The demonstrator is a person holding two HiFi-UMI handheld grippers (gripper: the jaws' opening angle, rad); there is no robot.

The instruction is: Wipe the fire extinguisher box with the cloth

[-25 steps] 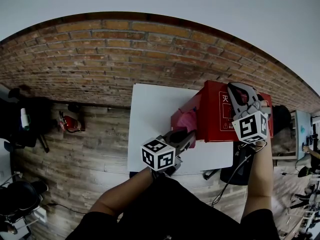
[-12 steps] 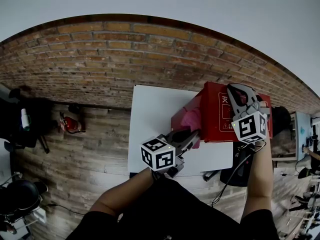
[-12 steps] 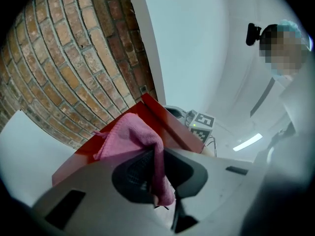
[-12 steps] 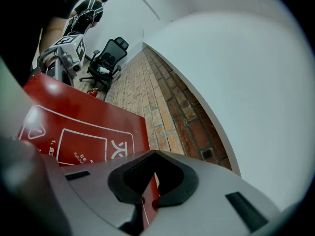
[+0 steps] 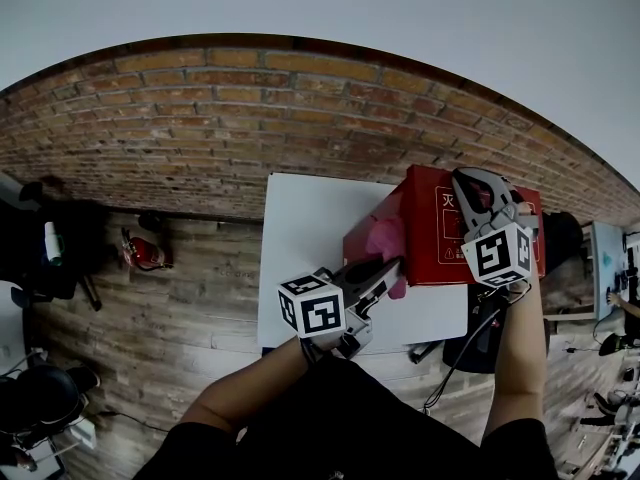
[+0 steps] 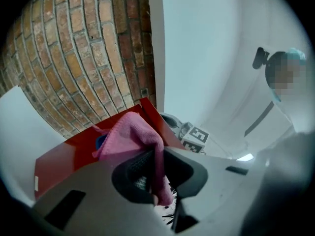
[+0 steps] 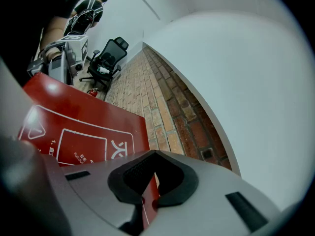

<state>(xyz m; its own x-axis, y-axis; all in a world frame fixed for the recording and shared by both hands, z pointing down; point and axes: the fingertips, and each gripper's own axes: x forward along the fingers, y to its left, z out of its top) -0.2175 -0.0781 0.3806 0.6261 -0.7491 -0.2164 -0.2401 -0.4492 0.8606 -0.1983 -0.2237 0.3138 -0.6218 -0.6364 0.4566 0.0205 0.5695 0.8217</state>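
Left gripper (image 6: 157,183) pinches a pink cloth (image 6: 129,134), bunched just past its fingers against the red box (image 5: 425,230); right gripper (image 7: 149,200) fingers clamp the box's edge.

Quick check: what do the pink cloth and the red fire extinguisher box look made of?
The cloth: soft pink fabric, likely microfibre; it droops in fuzzy folds. The fire extinguisher box: probably thin painted sheet metal, glossy; light glints off its flat red face.

White bench (image 5: 300,230) set against a brick wall (image 5: 250,118) on a wooden plank floor (image 5: 190,298). On its right part, toward the wall: red fire extinguisher box (image 5: 428,236).
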